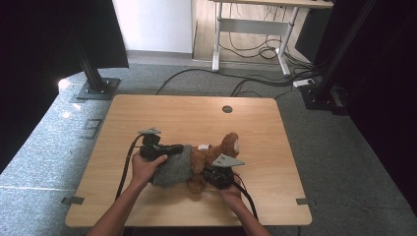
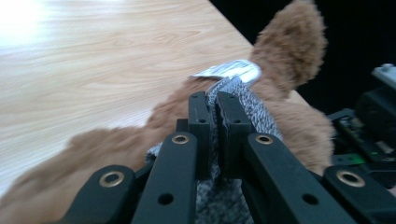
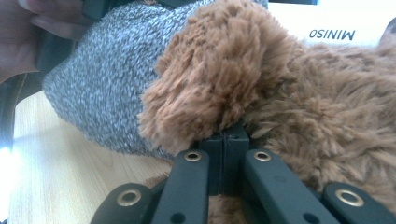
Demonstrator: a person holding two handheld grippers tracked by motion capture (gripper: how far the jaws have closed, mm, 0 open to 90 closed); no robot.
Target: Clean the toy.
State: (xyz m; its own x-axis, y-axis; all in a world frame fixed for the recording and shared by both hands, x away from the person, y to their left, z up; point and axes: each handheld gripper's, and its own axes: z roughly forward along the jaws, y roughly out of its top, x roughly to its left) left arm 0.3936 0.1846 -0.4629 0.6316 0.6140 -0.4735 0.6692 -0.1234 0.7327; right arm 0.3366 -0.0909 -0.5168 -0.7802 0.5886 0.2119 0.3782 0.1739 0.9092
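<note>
A shaggy brown plush bear [image 1: 216, 157] is laid at mid-table [image 1: 147, 113], partly wrapped in a speckled grey knit garment [image 1: 173, 167]. The knit's edge is pinched between the clenched jaws of the left gripper [image 2: 215, 109]. The bear's fur is clamped by the right gripper [image 3: 224, 140], just beside the knit.

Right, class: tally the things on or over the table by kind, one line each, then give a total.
Brown plush toy: 1
Grey knitted garment: 1
White label: 1
Handheld grippers: 2, the left gripper shut on the garment, the right gripper shut on the plush toy
Total: 5
</note>
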